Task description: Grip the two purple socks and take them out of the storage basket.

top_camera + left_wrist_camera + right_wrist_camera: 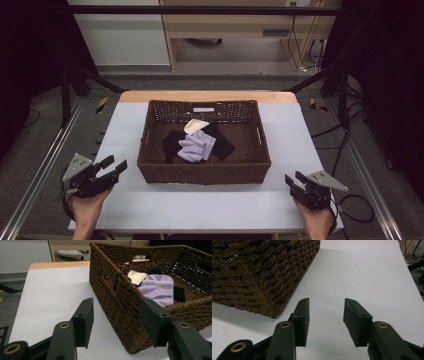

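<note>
High view: a white-topped table (pixel 150 200) with a wooden far edge stands on grey floor, its woven basket (pixel 200 172) at centre holding lilac cloth (pixel 197 146). The left gripper (pixel 116 166) at eight o'clock and the right gripper (pixel 295 180) at four o'clock both gape, empty.

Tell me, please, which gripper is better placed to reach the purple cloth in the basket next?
Probably the left gripper: it sits nearer the basket, jaws open and angled toward the purple cloth. The right gripper, also open, rests farther off by the table's near corner.
</note>
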The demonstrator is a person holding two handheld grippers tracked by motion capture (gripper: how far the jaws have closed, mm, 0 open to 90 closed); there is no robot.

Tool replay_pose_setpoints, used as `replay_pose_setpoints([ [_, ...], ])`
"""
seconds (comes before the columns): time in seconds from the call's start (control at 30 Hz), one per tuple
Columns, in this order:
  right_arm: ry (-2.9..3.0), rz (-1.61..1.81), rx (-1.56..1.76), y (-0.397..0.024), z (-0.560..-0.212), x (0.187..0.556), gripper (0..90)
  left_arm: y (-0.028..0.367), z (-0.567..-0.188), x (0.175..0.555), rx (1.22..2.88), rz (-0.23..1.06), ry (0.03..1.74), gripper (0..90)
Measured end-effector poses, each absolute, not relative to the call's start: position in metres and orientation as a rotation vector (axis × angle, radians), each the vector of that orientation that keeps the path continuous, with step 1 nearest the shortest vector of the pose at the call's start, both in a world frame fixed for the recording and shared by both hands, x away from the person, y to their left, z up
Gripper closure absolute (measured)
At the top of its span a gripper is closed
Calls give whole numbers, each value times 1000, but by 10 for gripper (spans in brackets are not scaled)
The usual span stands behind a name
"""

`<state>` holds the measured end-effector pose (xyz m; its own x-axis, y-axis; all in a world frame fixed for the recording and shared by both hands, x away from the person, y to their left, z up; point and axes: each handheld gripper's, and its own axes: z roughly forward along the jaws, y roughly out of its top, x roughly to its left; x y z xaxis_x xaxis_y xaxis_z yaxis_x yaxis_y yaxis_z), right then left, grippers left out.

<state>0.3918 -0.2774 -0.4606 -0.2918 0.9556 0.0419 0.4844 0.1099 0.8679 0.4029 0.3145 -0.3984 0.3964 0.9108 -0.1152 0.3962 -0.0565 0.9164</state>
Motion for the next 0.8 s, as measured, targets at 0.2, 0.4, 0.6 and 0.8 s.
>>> replay_pose_setpoints([
  [0.2,1815,1111,1406,-280,-459,390,575,313,-388,406,1641,658,1162,452],
  [0.4,1805,1100,1414,-282,-461,391,540,307,-365,417,1599,659,1125,425],
  [0.6,1801,1105,1402,-281,-460,390,526,289,-343,431,1612,663,1080,407],
  [0.8,1803,1109,1398,-280,-460,390,521,264,-330,447,1642,676,1040,401],
])
